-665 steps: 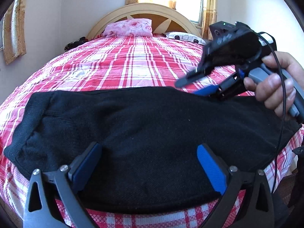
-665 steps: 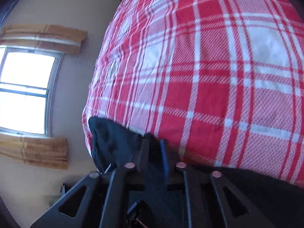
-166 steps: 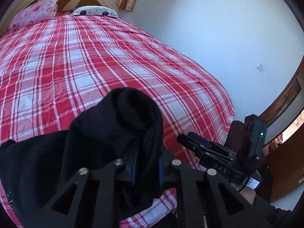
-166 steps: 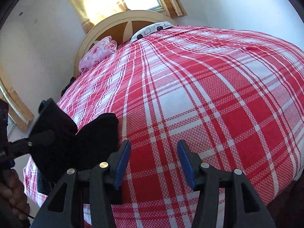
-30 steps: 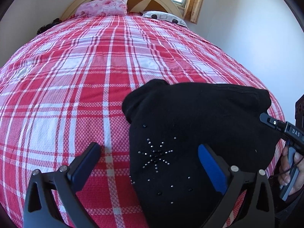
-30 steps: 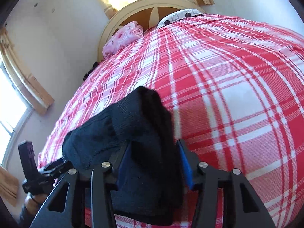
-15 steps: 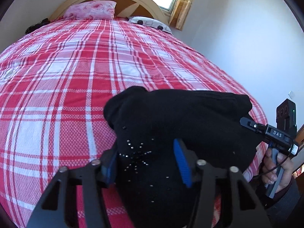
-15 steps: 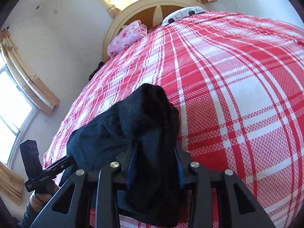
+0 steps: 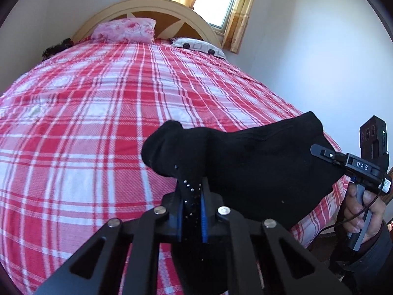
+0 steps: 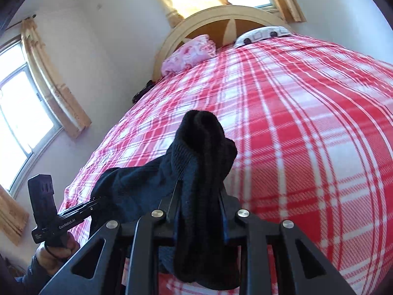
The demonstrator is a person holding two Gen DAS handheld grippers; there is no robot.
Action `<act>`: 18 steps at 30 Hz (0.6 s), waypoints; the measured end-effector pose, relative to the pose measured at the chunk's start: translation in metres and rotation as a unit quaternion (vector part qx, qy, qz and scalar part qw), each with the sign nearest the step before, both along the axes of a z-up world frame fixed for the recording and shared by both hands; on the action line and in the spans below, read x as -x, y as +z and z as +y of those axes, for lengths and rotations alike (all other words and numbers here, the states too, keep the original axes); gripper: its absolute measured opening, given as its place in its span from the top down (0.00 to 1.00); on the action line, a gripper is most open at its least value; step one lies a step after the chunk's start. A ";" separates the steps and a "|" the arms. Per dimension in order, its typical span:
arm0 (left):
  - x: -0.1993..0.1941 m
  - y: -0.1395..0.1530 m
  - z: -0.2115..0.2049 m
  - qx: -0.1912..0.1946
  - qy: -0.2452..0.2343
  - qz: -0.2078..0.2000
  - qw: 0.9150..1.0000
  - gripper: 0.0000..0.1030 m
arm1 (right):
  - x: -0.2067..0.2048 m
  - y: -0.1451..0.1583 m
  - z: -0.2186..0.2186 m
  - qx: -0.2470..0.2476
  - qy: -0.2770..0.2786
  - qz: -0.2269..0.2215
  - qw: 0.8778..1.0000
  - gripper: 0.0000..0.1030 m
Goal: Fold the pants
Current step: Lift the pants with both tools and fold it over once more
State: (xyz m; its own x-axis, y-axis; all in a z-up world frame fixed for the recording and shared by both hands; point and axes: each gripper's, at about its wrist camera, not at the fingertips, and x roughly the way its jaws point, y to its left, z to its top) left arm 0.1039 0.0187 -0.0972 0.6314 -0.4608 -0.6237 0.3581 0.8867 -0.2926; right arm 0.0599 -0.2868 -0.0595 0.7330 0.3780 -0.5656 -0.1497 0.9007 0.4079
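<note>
A: Near the foot edge of the bed (image 9: 98, 127), in the left wrist view, the black pants (image 9: 245, 162) sit as a thick bundle, one end pinched up off the plaid cover. The left gripper (image 9: 192, 206) is clamped on that end, its blue pads (image 9: 203, 211) pressing a narrow strip of studded cloth.

B: How will the cloth behave?

A: Soft and light, I'd judge; it droops and bunches with no stiffness. A hold on a folded edge, through all layers, should keep the stack from sliding apart.

B: And the pose?

A: This gripper tilts downward toward the head of the bed. At the right edge of the view a hand (image 9: 361, 211) grips the handle of the right gripper (image 9: 319, 151), whose tip lies against the far side of the bundle.

B: The right wrist view?

A: Here the pants (image 10: 201, 152) rise as a bulky roll from between the right gripper's (image 10: 200, 211) fingers, which are closing on a fat wad of it. It also points down along the bed. Low on the left, the other hand (image 10: 52, 253) holds the left gripper (image 10: 94, 202) at the bundle's opposite end, near the bed's side edge.
</note>
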 end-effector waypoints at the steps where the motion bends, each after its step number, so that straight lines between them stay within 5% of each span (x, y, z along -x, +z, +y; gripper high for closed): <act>1: 0.000 0.003 0.005 -0.001 0.004 -0.004 1.000 0.89 | -0.005 0.003 0.007 0.005 0.007 0.000 1.000 0.76; 18: -0.044 0.028 0.140 -0.045 0.137 -0.049 0.988 0.89 | -0.131 0.041 0.180 0.046 0.126 -0.014 0.991 0.76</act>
